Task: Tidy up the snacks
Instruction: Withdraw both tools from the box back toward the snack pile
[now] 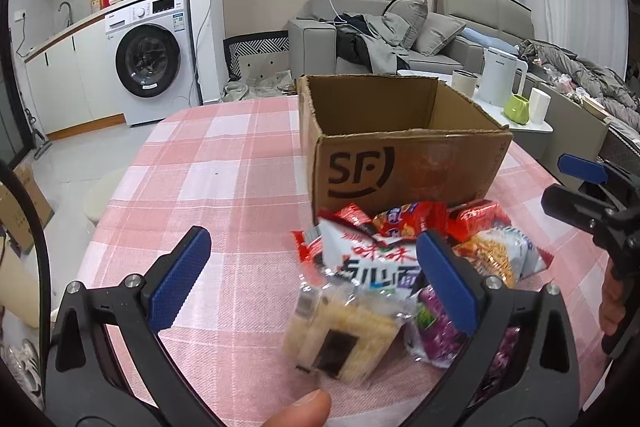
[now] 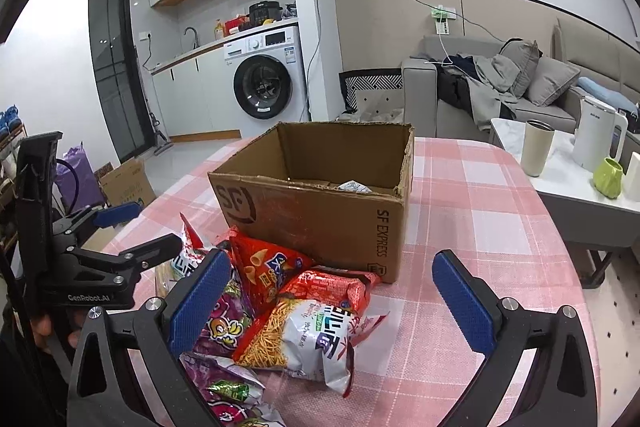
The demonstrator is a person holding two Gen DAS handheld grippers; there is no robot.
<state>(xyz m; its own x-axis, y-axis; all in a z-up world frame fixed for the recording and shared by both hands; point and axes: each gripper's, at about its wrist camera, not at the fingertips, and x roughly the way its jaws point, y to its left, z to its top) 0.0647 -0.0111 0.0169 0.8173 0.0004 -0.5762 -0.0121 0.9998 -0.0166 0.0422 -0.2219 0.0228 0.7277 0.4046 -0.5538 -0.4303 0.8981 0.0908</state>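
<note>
Snacks: I see a heap of packets (image 2: 296, 311) lying on the bench just in front of the cardboard box, some touching its near wall.
Rice cracker pack: a clear-wrapped pack (image 1: 344, 331) lies at the near edge of the heap, between my left fingers but not touched by them.
Noodle bags: a white bag (image 1: 368, 259) sits behind that pack; another white and orange one (image 2: 304, 339) lies on the right side of the heap.
Purple packets: (image 2: 220, 331) at the heap's near side, partly hidden by my right tongs' left finger.
Box: the open box (image 2: 320, 211) stands upright on the bench, with one small packet (image 2: 354, 187) visible inside.
Left tongs: (image 1: 316, 279) released, spread wide over the heap.
Right tongs: (image 2: 326, 303) released, gripping nothing.
Bench: pink checked cloth (image 1: 224, 179).
</note>
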